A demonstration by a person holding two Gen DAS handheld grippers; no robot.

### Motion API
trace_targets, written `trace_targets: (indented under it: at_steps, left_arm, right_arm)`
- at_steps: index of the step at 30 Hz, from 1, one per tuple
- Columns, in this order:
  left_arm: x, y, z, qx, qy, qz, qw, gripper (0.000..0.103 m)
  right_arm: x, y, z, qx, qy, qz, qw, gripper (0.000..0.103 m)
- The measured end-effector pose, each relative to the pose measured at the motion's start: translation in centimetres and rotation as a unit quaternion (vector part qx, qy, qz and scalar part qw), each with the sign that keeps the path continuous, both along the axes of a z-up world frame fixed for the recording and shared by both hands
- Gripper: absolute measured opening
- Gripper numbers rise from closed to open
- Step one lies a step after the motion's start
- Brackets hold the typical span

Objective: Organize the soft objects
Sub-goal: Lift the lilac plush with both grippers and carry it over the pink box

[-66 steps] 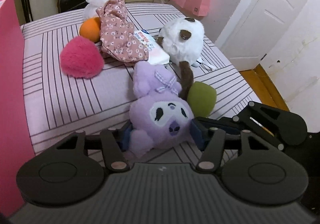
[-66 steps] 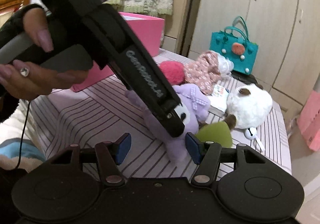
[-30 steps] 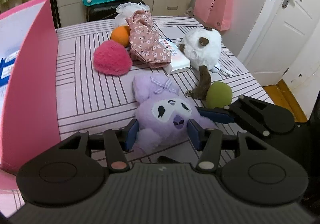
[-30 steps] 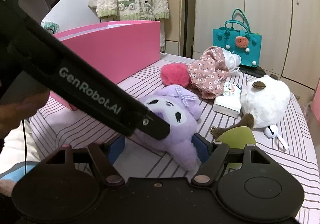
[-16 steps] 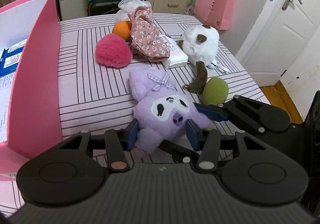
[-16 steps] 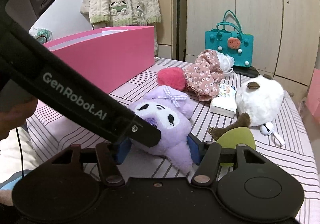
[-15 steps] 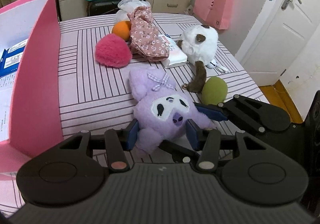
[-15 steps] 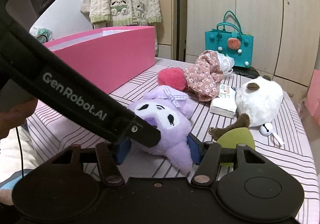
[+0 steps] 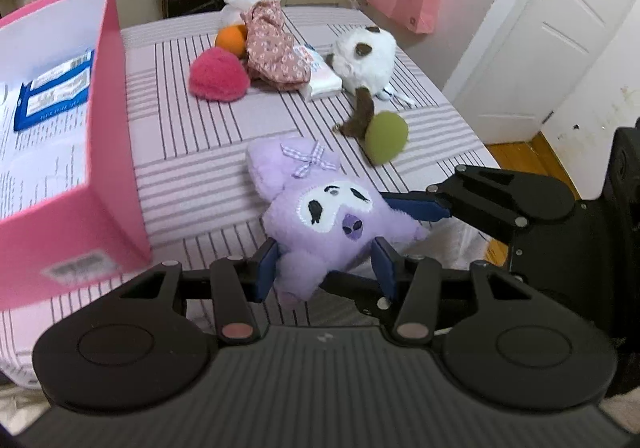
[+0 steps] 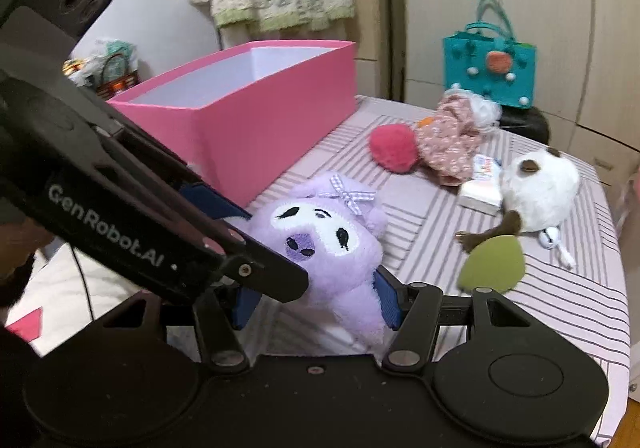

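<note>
Both the left gripper [image 9: 326,266] and the right gripper [image 10: 316,298] clamp the purple plush toy [image 9: 320,215] at the near edge of the bed [image 9: 192,135]. The pink box [image 9: 100,183] stands along the bed's left edge. Farther back lie a green ball [image 9: 386,135], a white plush toy [image 9: 366,57] and a pink pompom [image 9: 218,75].

Left wrist view: taken from behind the left gripper [image 9: 324,274], close above the near edge of the striped bed [image 9: 188,135], facing along it toward the cupboards and white door [image 9: 532,47]; pink box [image 9: 108,151] at left. Right wrist view: taken low behind the right gripper [image 10: 316,302], near the bed [image 10: 560,288] corner, facing obliquely across toward the same box [image 10: 260,115] and teal bag [image 10: 490,65]. Shared by both: purple plush [image 9: 324,215] [image 10: 332,240] close in front, each opposite gripper, the bed's far clutter.
</note>
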State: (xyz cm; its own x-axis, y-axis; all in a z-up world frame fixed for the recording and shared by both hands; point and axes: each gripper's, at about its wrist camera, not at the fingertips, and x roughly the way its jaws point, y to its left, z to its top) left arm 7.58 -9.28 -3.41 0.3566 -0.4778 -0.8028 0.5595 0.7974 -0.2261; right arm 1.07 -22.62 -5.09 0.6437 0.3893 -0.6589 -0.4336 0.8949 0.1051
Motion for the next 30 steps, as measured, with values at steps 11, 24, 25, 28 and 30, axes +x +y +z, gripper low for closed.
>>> trace_targets:
  at_steps: [11,24,25,28,30]
  left_arm:
    - [-2.3,4.4,2.6,-0.002,0.014,0.013,0.9998,0.049]
    - [-2.4,9.9,6.0,0.000,0.042,0.042,0.9982,0.049]
    - [-2.3,10.4,6.3,-0.002,0.043,0.046,0.9980,0.049]
    - [-1.6,11.9,7.2,-0.007,0.045,0.058,0.9973,0.049]
    - [-1.0,12.7,7.9,-0.011,0.037,0.062,0.9973,0.049]
  right_arm:
    - [-1.0,2.7,2.6,0.028,0.019,0.073,0.997,0.062]
    - [0.6,7.5,6.4,0.028,0.045,0.144,0.988,0.062]
    - [0.8,8.0,6.8,0.022,0.038,0.150,0.988,0.062]
    - [1.5,9.3,7.8,0.012,0.023,0.160,0.987,0.062]
    - [2.4,10.0,8.5,0.008,0.009,0.163,0.987,0.062]
